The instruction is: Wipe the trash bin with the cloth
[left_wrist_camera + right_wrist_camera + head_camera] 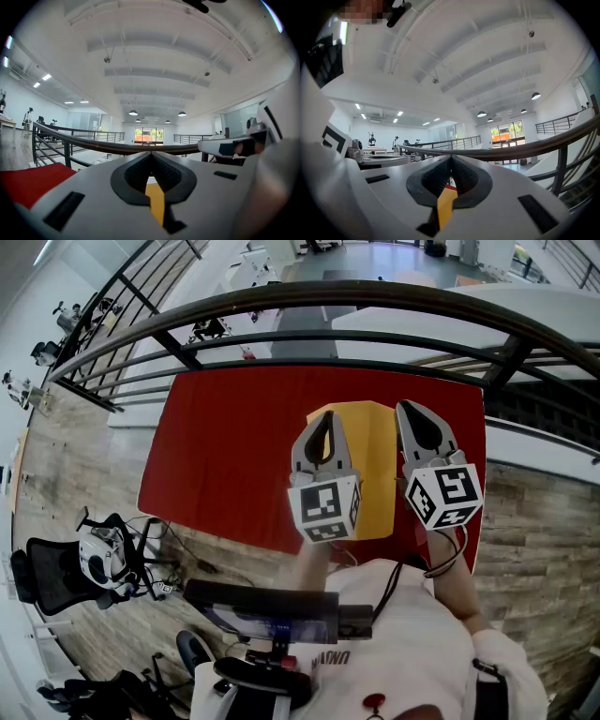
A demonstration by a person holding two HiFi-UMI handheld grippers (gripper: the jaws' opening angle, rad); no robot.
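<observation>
A flat yellow sheet, possibly the cloth, lies on the red table below both grippers. No trash bin shows in any view. My left gripper hangs level above the sheet's left part, its jaws shut with nothing between them. My right gripper is beside it, over the sheet's right edge, also shut and empty. In the left gripper view the closed jaws point at the railing, with a sliver of yellow below. The right gripper view shows the same closed jaws and a yellow strip.
A dark curved railing runs just beyond the table's far edge, with a lower floor behind it. A black office chair and cables stand on the wooden floor at the left. A dark device sits at the person's chest.
</observation>
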